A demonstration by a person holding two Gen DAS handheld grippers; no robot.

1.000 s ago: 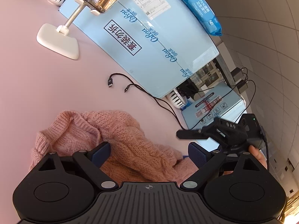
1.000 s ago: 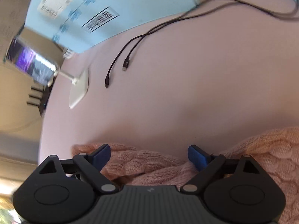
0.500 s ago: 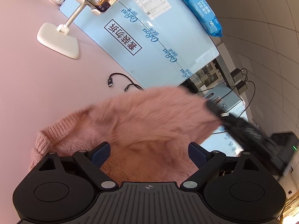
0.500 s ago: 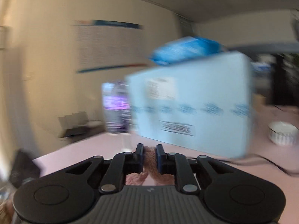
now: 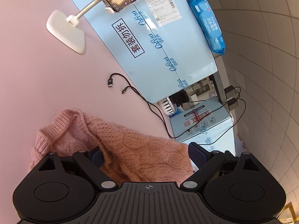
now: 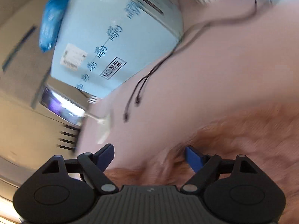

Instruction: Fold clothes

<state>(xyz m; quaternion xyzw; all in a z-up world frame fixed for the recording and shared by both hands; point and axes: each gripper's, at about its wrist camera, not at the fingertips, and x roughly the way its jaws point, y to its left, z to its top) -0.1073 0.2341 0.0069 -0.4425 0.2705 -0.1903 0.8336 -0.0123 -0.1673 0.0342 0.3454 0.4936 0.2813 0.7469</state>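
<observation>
A pink cable-knit sweater lies bunched on the pink table, with one layer folded over the rest. My left gripper stands open right over it, and the knit fills the gap between the wide-apart pads and covers part of the left pad. In the blurred right wrist view my right gripper has its jaws opening. Its blue pads are far apart and press on nothing. The sweater lies under and to the right of it.
A big light-blue carton stands behind the sweater, with a blue wipes pack on top. A phone on a white stand is at the far left. Two black cables trail across the table toward a smaller box.
Half a second ago my right gripper was shut on a sweater fold and swept it across. It has since let go and swung away, and the fold rests on the sweater. My left gripper stayed open.
</observation>
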